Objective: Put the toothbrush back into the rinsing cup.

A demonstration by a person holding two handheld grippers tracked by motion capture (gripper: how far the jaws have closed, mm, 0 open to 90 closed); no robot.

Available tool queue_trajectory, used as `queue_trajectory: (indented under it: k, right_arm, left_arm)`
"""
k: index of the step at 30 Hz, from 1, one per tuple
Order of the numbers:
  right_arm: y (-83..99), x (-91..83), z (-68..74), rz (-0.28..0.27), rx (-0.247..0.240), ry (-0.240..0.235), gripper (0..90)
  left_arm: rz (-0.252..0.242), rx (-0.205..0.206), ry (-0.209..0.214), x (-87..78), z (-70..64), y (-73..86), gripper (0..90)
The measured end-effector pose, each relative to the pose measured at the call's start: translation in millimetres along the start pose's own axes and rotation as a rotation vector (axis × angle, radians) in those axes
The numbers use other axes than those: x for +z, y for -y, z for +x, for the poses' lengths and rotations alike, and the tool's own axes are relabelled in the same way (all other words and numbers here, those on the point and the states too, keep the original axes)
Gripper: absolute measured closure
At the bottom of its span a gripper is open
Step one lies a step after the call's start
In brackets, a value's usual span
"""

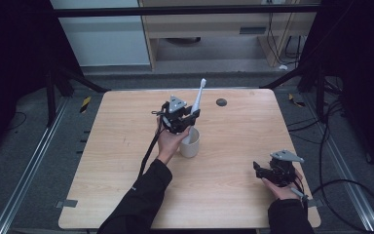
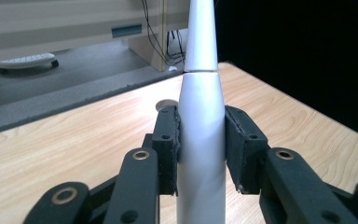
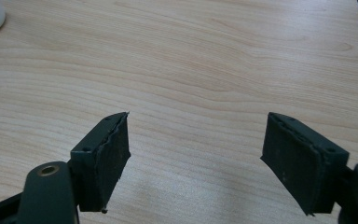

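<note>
light wood counter (image 1: 224,180) on grey carpet floor (image 1: 34,161), black curtains (image 1: 9,58) both sides, pale wood cabinet (image 1: 214,24) at back, cables (image 1: 331,146) trailing on the right

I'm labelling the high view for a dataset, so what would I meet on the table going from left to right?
Left hand-held gripper shut on a white toothbrush → white cup → dark round hole in the table → right hand-held gripper, open and holding nothing.
</note>
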State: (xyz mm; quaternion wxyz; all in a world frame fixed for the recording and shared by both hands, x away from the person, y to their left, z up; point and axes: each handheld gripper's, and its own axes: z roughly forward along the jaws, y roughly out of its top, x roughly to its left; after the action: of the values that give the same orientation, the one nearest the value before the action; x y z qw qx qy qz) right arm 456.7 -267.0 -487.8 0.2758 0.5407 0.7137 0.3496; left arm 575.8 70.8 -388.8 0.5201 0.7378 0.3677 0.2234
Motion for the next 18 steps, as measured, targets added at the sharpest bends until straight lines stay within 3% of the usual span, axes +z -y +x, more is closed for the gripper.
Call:
queue_trajectory:
  k: [18]
  right_arm:
    - [0.6,0.5,-0.2,0.010,0.004,-0.003,21.5]
  left_arm:
    - [0.124,0.026,-0.006,5.3,0.5,30.8,66.3]
